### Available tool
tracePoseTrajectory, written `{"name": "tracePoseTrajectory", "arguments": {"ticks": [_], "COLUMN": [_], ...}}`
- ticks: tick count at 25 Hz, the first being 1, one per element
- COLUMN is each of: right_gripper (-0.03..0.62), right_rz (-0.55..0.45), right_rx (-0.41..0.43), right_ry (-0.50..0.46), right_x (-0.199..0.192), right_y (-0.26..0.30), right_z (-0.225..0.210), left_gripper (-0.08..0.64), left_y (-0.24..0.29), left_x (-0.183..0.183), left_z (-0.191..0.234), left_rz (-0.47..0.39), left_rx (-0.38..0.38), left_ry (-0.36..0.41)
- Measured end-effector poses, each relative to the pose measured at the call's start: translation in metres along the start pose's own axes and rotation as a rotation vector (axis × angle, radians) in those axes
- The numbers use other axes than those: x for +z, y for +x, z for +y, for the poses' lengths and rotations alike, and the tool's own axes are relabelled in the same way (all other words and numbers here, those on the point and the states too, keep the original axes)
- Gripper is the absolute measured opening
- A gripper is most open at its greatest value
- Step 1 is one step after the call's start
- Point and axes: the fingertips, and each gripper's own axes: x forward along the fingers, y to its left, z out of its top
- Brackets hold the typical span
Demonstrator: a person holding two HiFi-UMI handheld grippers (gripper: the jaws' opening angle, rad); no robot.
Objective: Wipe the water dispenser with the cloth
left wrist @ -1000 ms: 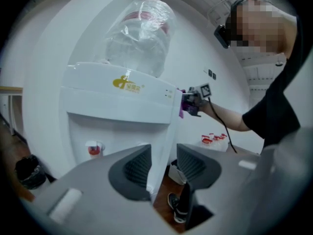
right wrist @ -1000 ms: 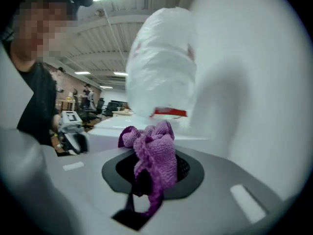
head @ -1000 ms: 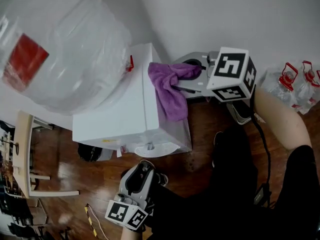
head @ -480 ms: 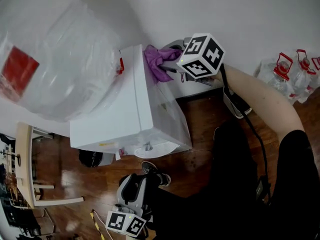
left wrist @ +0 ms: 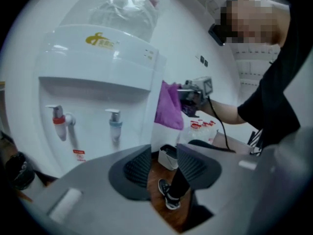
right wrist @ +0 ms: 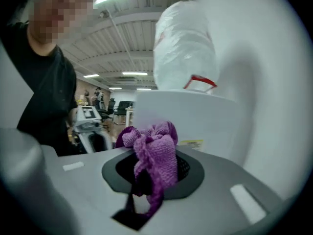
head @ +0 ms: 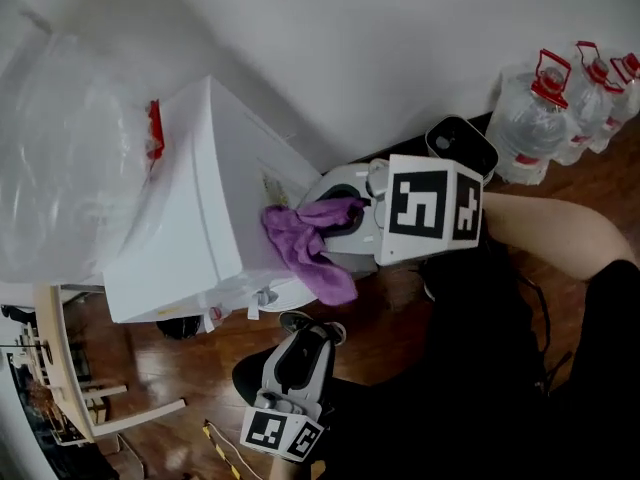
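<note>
- My right tongs [head: 335, 218] are clamped on the purple cloth [head: 305, 253]. In the right gripper view the bunched fabric fills the gap between the two dark pads [right wrist: 188, 173], and a tail of it trails down past them.
- The cloth lies against the side panel of the white water dispenser [head: 200, 218], just round the corner from its front. From my left gripper view it hangs as a flat strip, its long axis up and down. The top is gathered in the tongs and the loose end points at the floor [head: 390, 313].
- The dispenser stands upright, its long axis vertical. A clear water bottle [left wrist: 129, 6], wrapped in plastic film, sits neck-down on its top.
- Its front faces my left tongs [left wrist: 164, 168], with a red tap [left wrist: 58, 121] and a blue tap [left wrist: 115, 124] side by side in the recess.
- My left tongs hang low in front of the dispenser, well apart from it and aimed at its front corner. The jaws stand apart and grip nothing; in the gap I see only wooden floor and a shoe [left wrist: 168, 197].
- Several clear water jugs [head: 560, 108] with red handles stand by the wall, well off to my right.
</note>
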Motion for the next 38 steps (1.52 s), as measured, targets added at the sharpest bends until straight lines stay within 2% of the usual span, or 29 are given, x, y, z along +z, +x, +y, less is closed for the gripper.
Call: {"name": "tracePoseTrajectory", "arguments": {"ticks": [2,5,6,8,10,12,15,19,21,23,24,26,28,31,32,33,35,38], "right_gripper": [0.091,0.091,0.091,0.091,0.091,0.091,0.091,0.094,0.094,0.094,0.094,0.094,0.094,0.094,0.094,0.094,0.094,0.094], "right_rz": [-0.012,-0.030,-0.014,0.042,0.062,0.027,-0.023,-0.006,-0.020,-0.053,-0.061,-0.030,0.029,0.125,0.161,0.195,0.238,0.256], "right_rx": [-0.093,-0.254,-0.318,-0.424,-0.454,-0.407,-0.247,0.018,0.145,0.181,0.162,0.068,-0.105,-0.425,-0.494,-0.535,-0.561,-0.501], "right_ry": [0.126,0.384,0.426,0.420,0.368,0.354,0.349,0.150,0.070,0.044,0.063,0.124,0.180,0.303,0.350,0.384,0.401,0.410], "right_x": [-0.019,-0.057,-0.073,-0.099,-0.107,-0.100,-0.085,-0.075,-0.075,-0.079,-0.085,-0.109,-0.142,-0.192,-0.210,-0.225,-0.241,-0.243], "right_y": [0.009,0.027,0.032,0.038,0.042,0.043,0.034,0.021,0.015,0.015,0.017,0.026,0.038,0.057,0.064,0.070,0.075,0.071], "right_z": [-0.060,-0.155,-0.185,-0.228,-0.238,-0.211,-0.118,0.021,0.057,0.058,0.046,0.006,-0.057,-0.165,-0.193,-0.212,-0.229,-0.203], "left_gripper": [0.184,0.184,0.184,0.184,0.184,0.184,0.184,0.184,0.184,0.184,0.184,0.184,0.184,0.184,0.184,0.184,0.184,0.184], "left_y": [0.006,0.012,0.015,0.021,0.026,0.030,0.035,0.046,0.050,0.053,0.054,0.055,0.059,0.065,0.066,0.065,0.063,0.060], "left_x": [-0.010,-0.030,-0.037,-0.048,-0.055,-0.059,-0.063,-0.068,-0.069,-0.069,-0.068,-0.067,-0.067,-0.073,-0.075,-0.075,-0.076,-0.082], "left_z": [-0.006,-0.005,-0.003,0.002,0.006,0.008,0.008,0.003,-0.002,-0.010,-0.014,-0.020,-0.021,-0.014,-0.013,-0.012,-0.011,-0.008], "left_rz": [0.029,0.077,0.091,0.111,0.118,0.120,0.119,0.121,0.125,0.127,0.128,0.128,0.128,0.141,0.147,0.150,0.153,0.166], "left_rx": [-0.015,-0.033,-0.037,-0.043,-0.052,-0.062,-0.075,-0.109,-0.132,-0.154,-0.162,-0.169,-0.171,-0.158,-0.149,-0.141,-0.130,-0.133], "left_ry": [0.006,-0.024,-0.033,-0.046,-0.059,-0.066,-0.075,-0.085,-0.085,-0.082,-0.079,-0.072,-0.067,-0.074,-0.073,-0.069,-0.057,-0.073]}}
